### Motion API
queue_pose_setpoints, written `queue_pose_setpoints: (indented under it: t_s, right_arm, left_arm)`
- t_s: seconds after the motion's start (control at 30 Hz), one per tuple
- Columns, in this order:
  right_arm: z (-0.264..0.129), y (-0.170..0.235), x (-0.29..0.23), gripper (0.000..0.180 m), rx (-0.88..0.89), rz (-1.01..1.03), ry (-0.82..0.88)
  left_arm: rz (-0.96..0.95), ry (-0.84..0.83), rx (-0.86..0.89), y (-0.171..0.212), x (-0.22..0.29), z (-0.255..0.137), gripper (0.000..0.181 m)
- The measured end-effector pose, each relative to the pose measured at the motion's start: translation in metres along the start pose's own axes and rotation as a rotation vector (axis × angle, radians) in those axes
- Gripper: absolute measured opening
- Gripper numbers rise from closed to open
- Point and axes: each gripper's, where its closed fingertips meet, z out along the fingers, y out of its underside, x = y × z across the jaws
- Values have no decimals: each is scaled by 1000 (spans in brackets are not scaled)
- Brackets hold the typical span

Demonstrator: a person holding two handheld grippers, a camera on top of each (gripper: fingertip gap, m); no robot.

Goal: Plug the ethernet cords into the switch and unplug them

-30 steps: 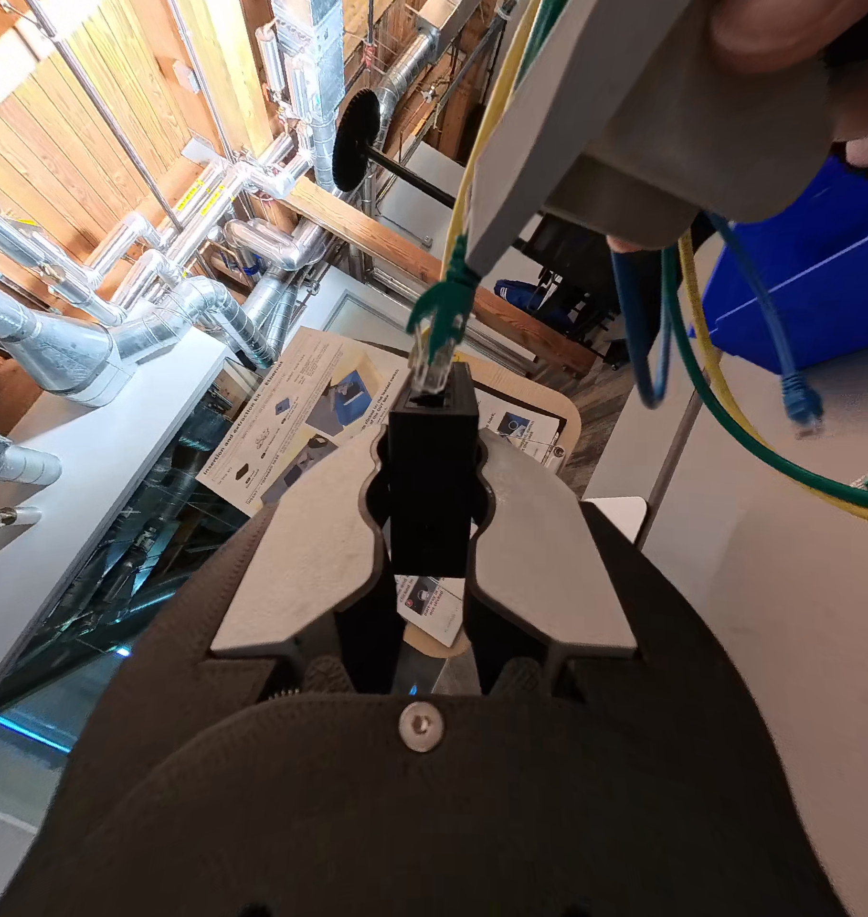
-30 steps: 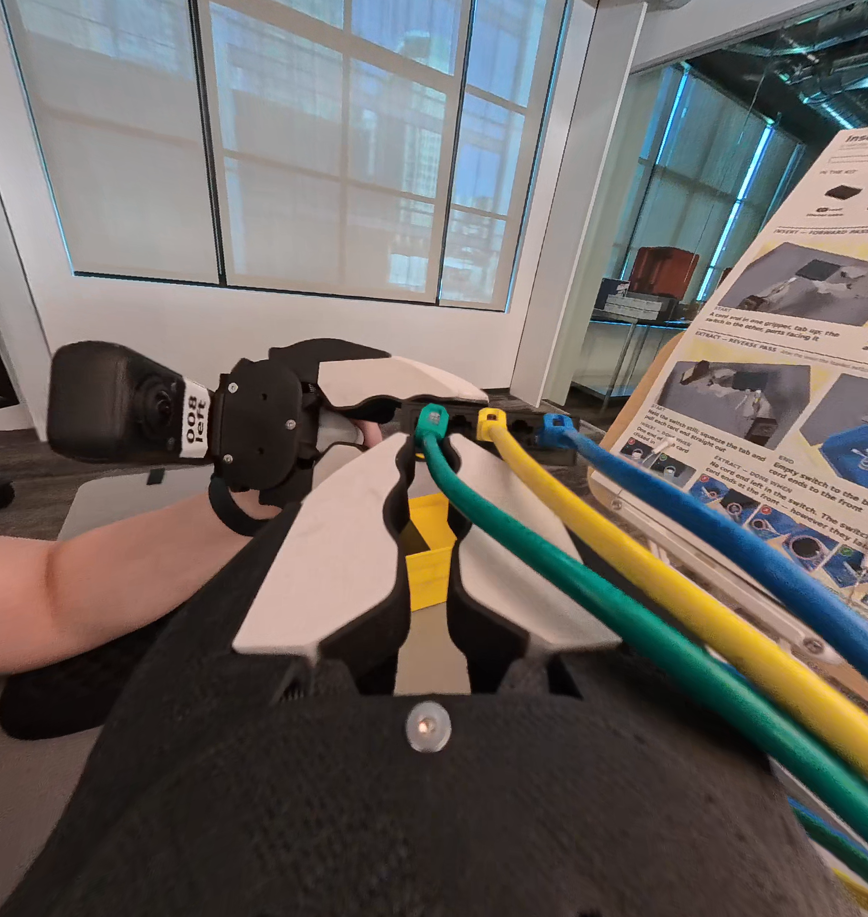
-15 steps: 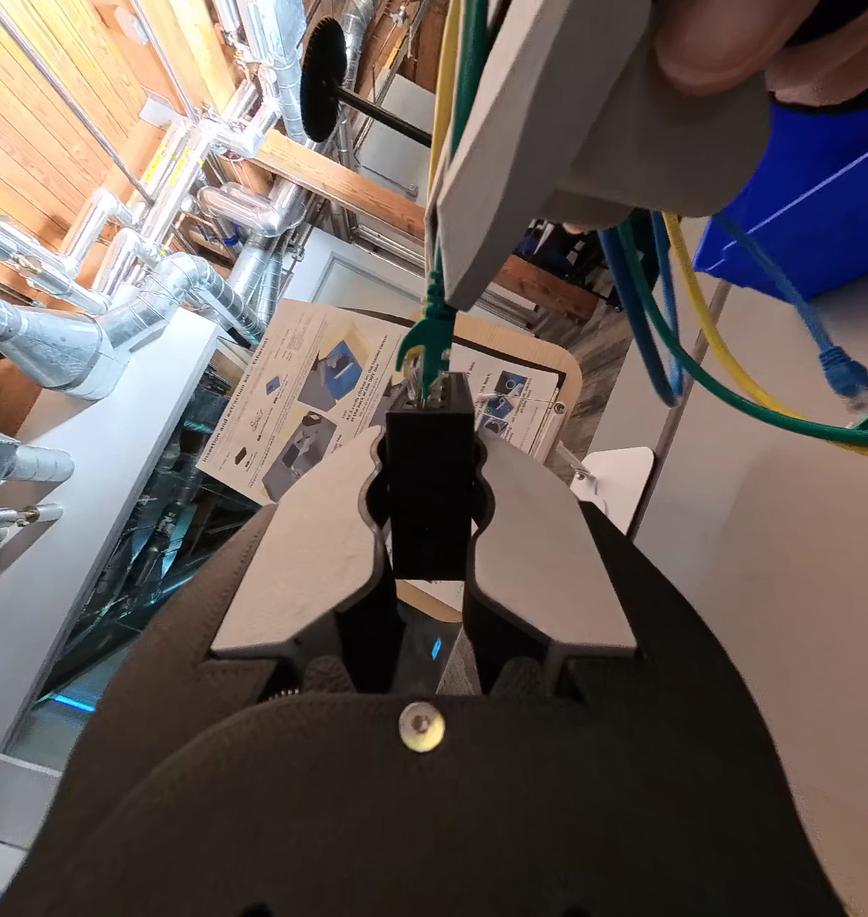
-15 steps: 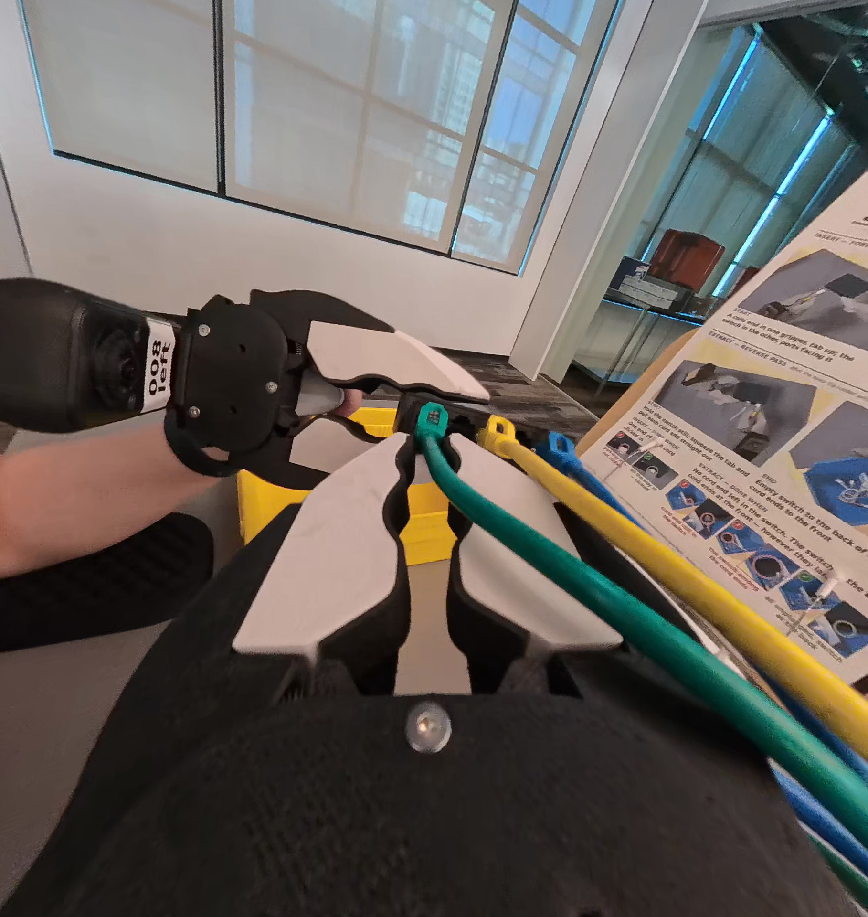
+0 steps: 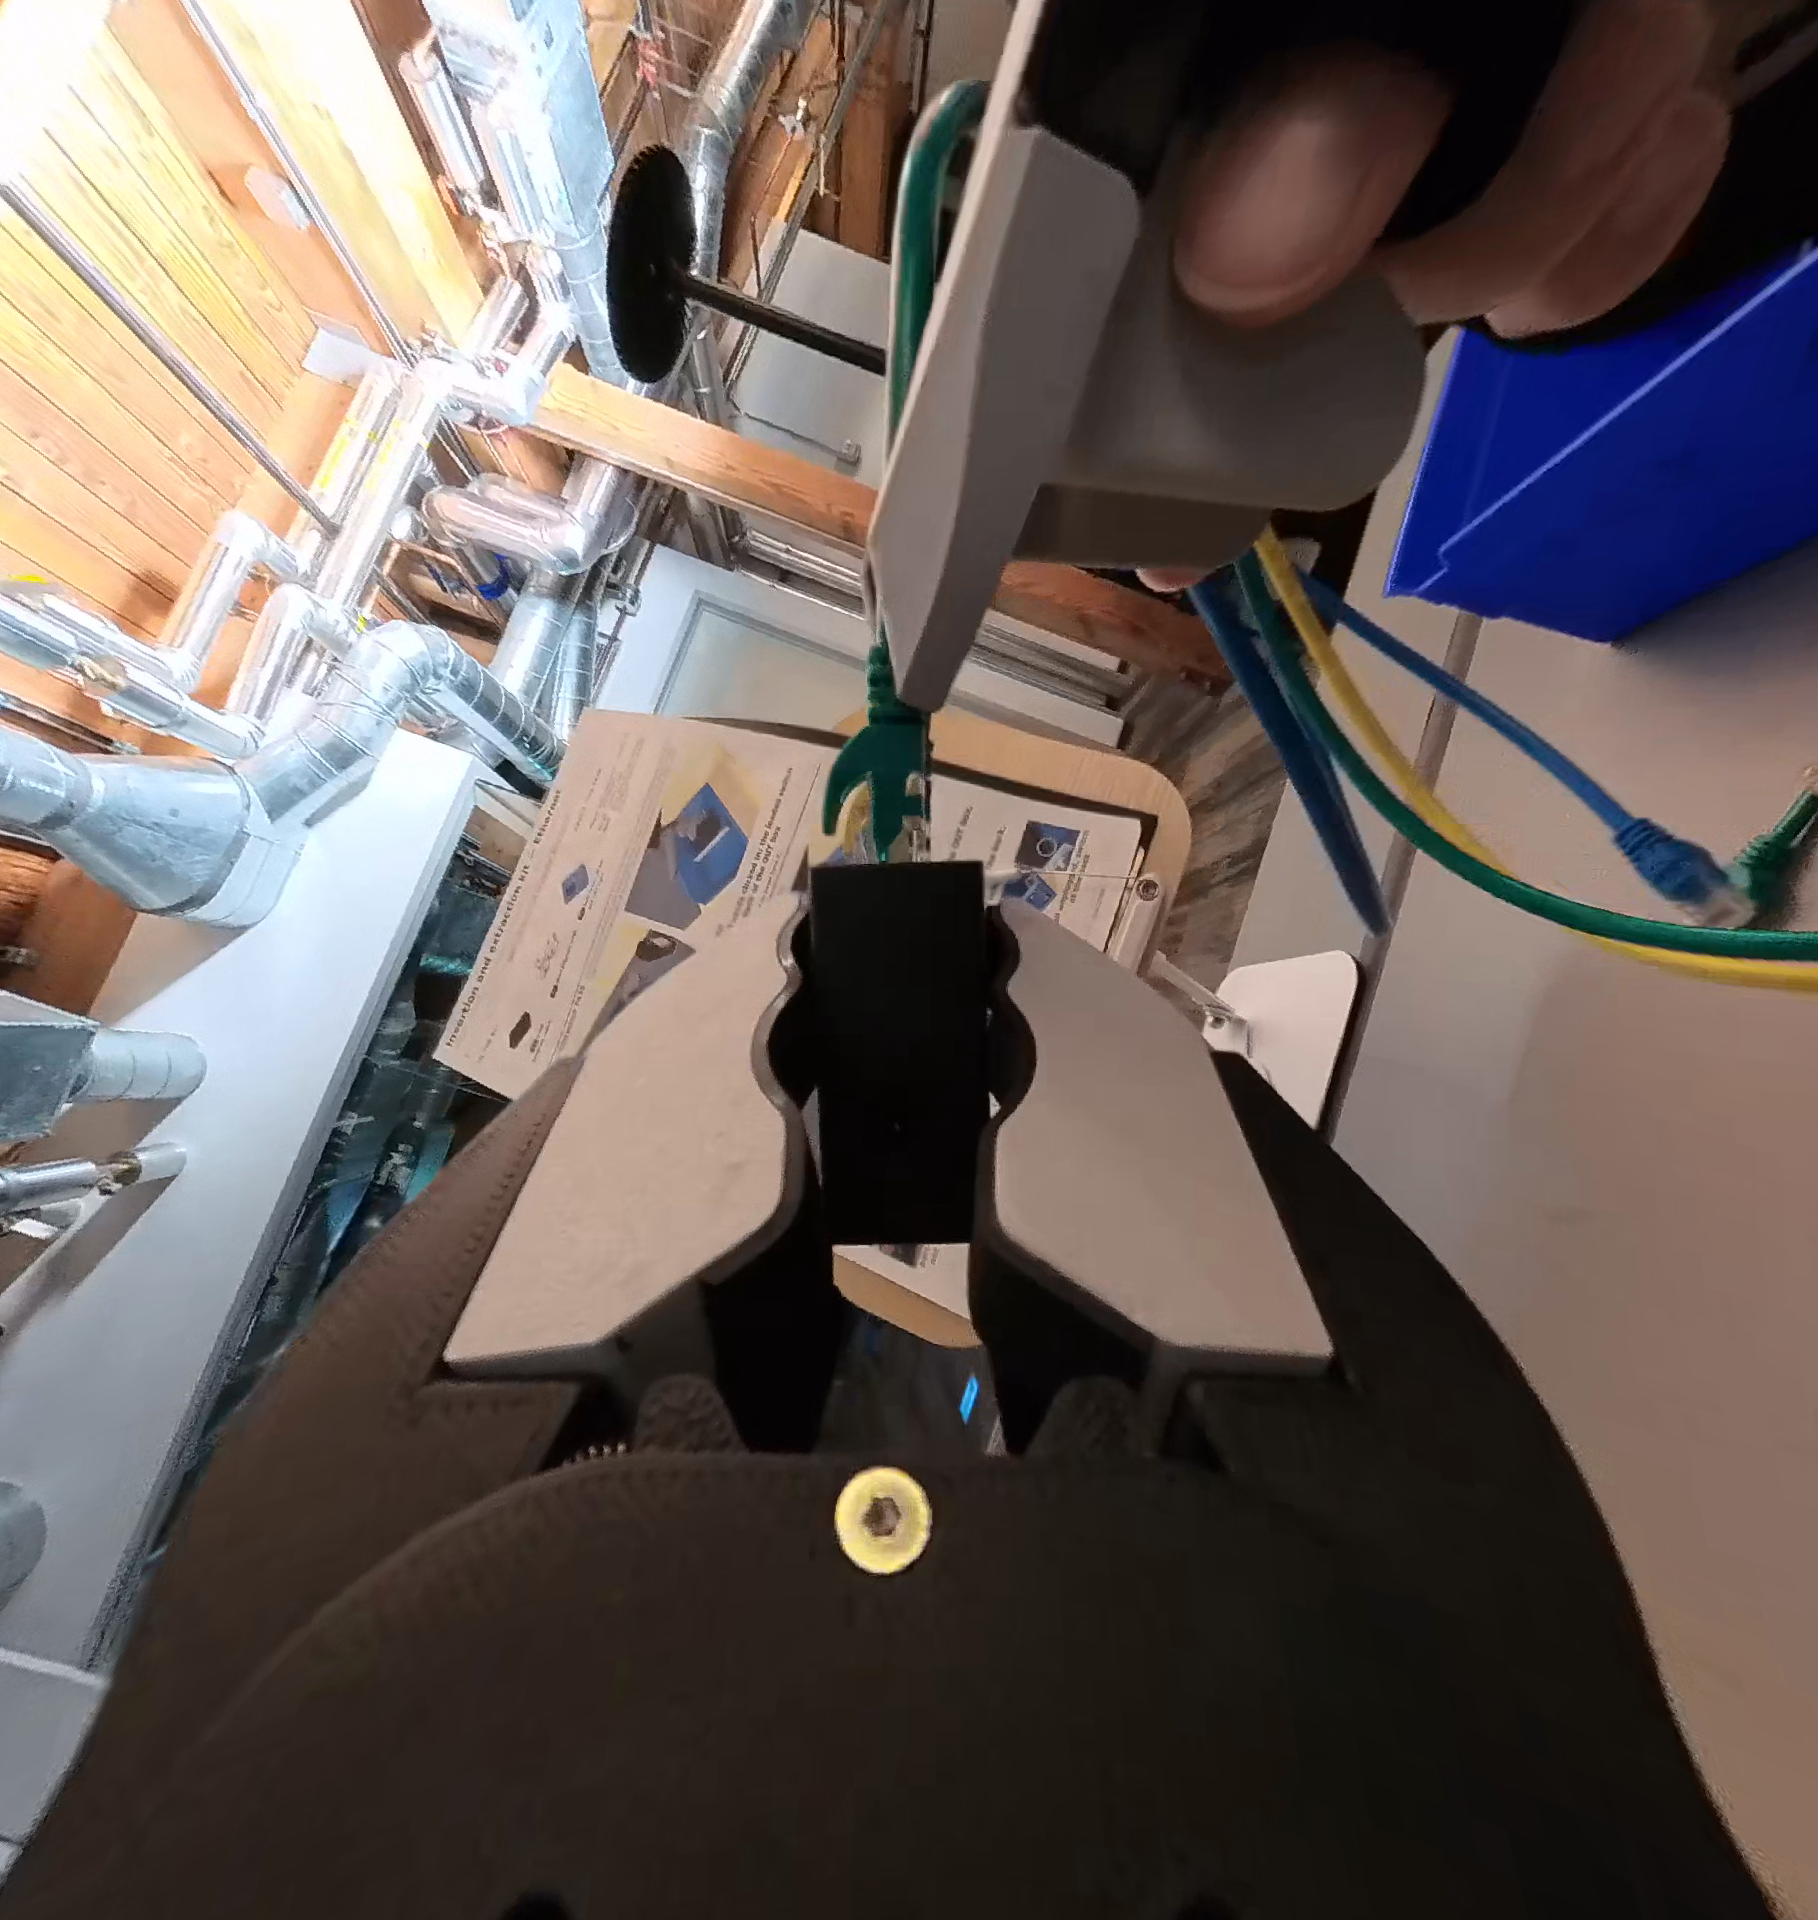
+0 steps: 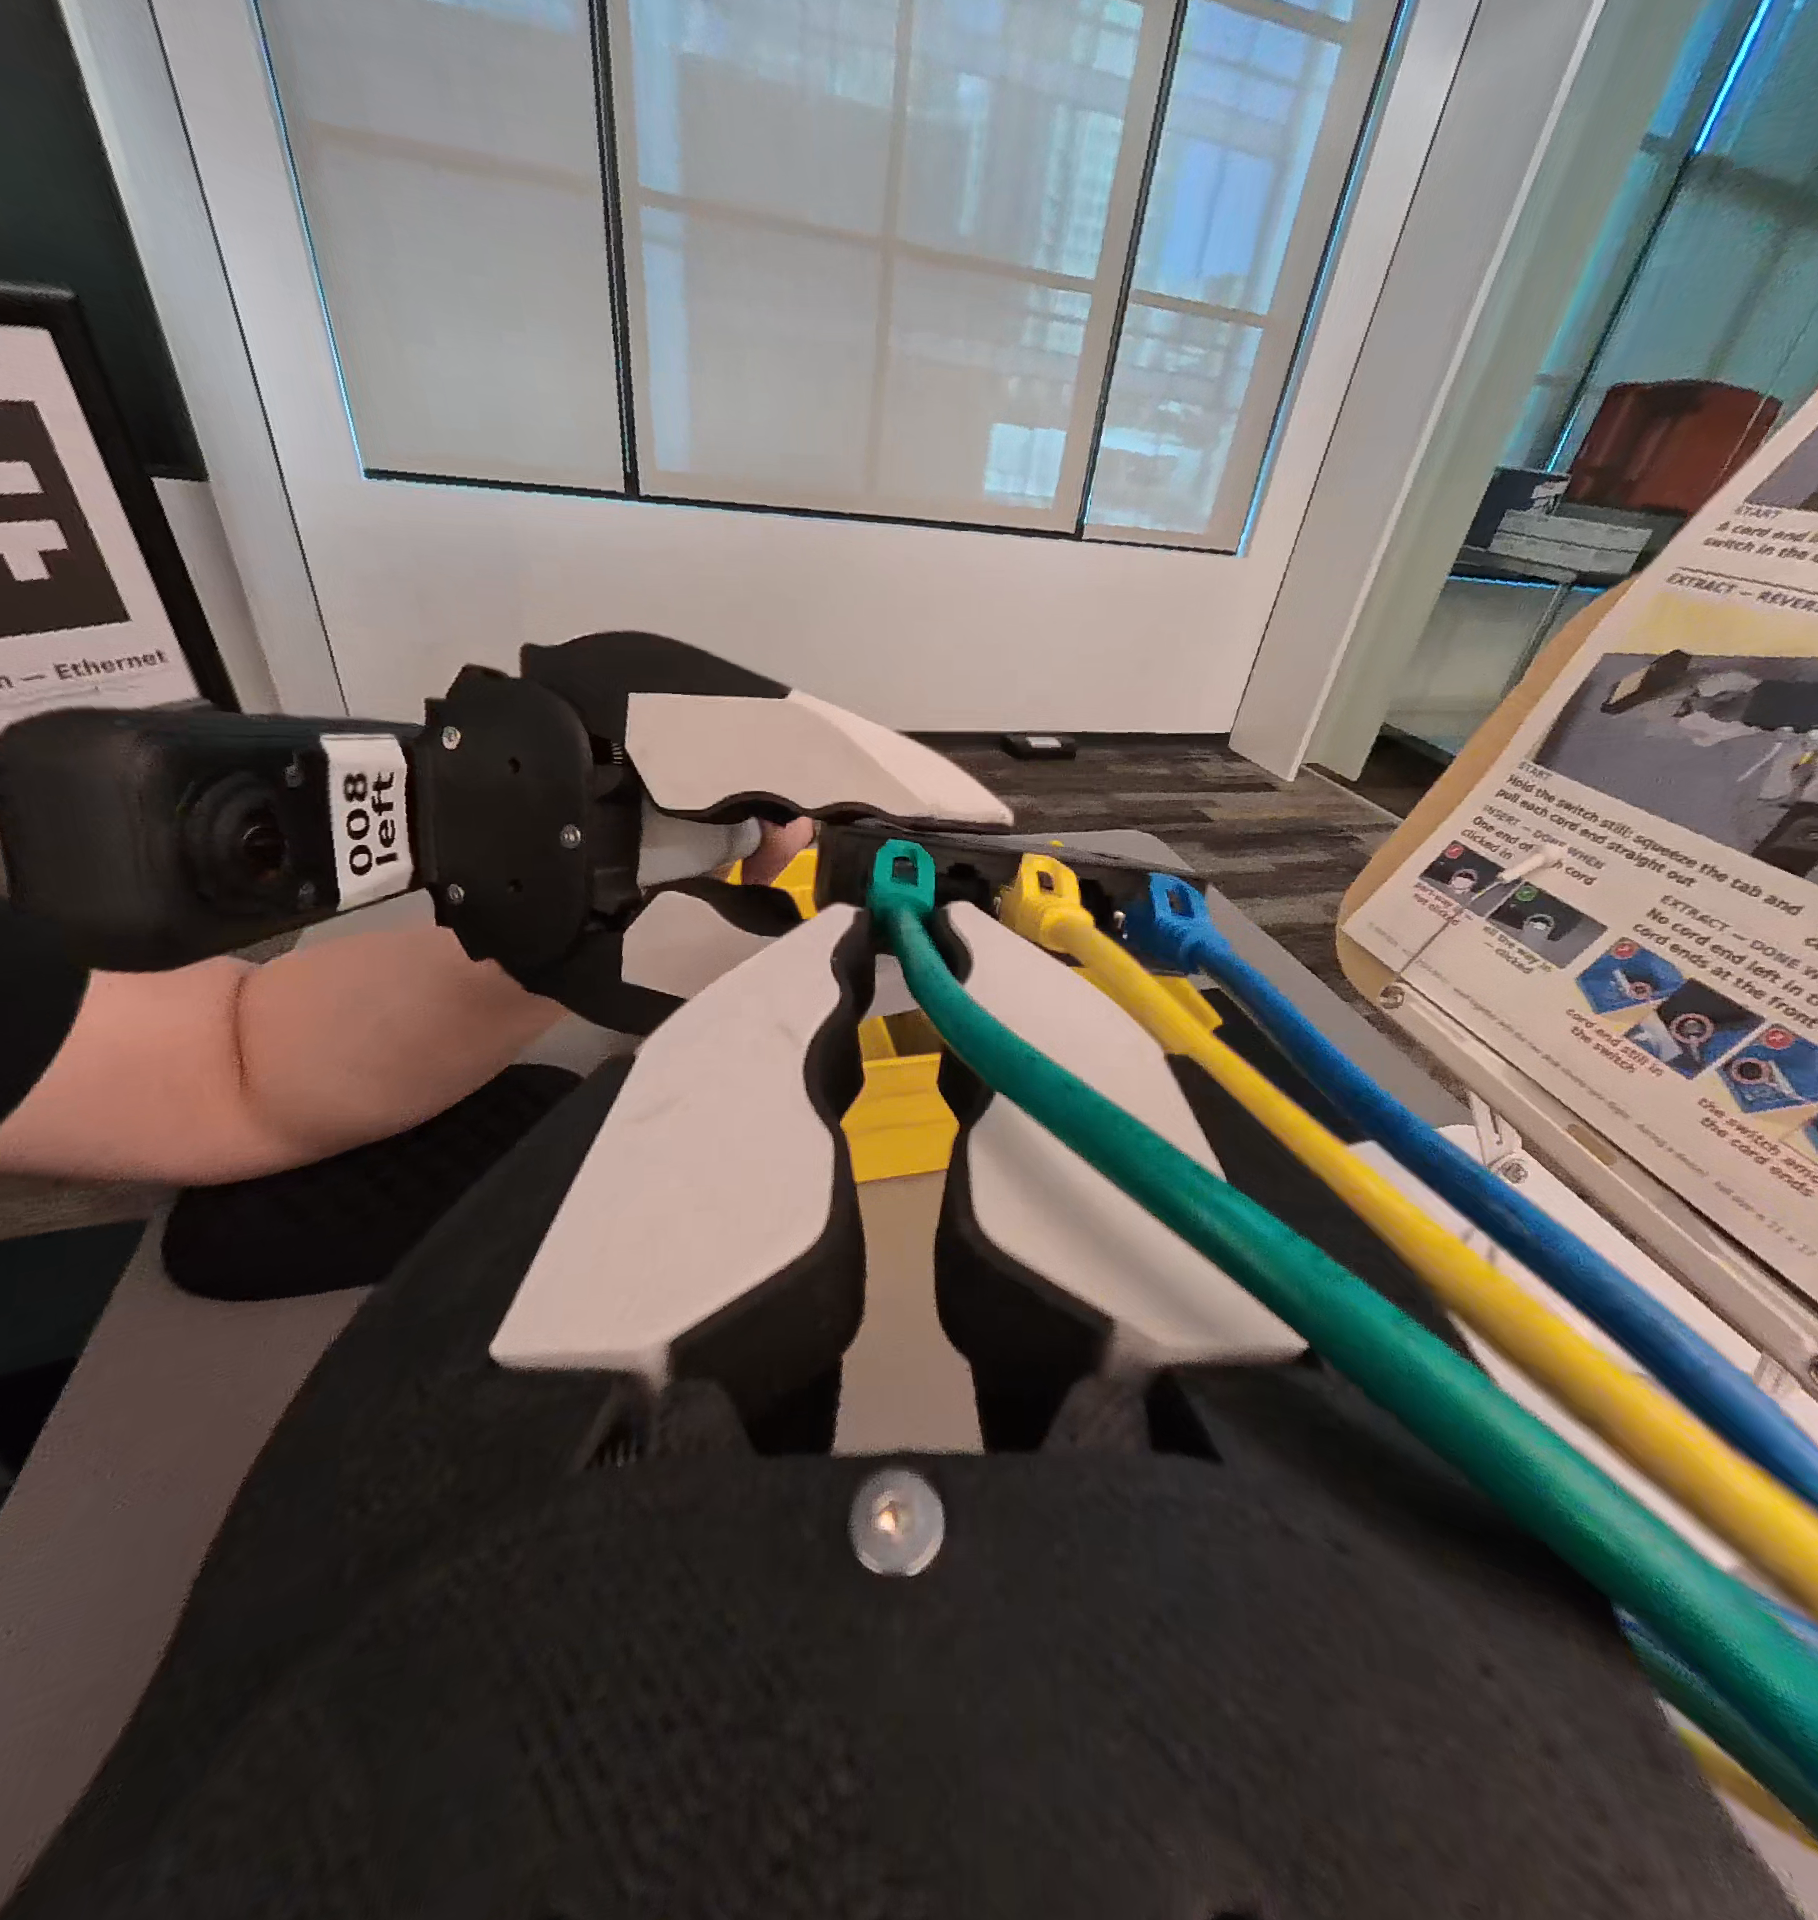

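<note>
Between my left gripper's (image 5: 900,1023) pale grey fingers sits the boxy black switch (image 5: 897,1049), clamped tight above the bench. My right gripper's (image 6: 897,971) jaws pinch the rubbery green cord (image 6: 1175,1153) just behind its plug, seated in the switch beside the yellow cord (image 6: 1300,1091) and blue cord (image 6: 1404,1049)

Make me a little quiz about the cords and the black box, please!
1. True or false: the left hand-held gripper grips the switch.
2. Which does the right hand-held gripper pinch? A green cord, B red cord, C white cord.
3. Fill in: ___ cords run to the switch.

Key: 1 true; 2 A; 3 three.
</note>
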Motion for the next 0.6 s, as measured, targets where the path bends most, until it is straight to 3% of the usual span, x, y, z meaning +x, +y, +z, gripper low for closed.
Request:
queue_pose_setpoints:
  t_s: [0.6]
  right_arm:
    - [-7, 0, -9, 11, -50, 17, -38]
  left_arm:
    - [-26, 14, 18, -12, 4, -3, 26]
